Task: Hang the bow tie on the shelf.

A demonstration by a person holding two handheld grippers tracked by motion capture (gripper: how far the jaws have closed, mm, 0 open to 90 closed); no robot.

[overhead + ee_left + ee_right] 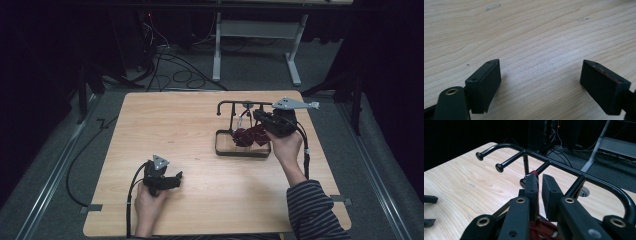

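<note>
Hanging from a peg of the black metal tube rack (239,106) at the right centre of the high view, the dark red strapped cloth item (250,135) droops into the rack's base frame, directly under and just ahead of the right claw (539,185). In the right gripper view that claw's jaws stand slightly apart, the red strap between them running up toward the peg. The left claw (541,83) rests wide apart over the bare wooden desk (190,125) at lower left, well apart from the rack, so the right hand (286,146) is far nearer.
</note>
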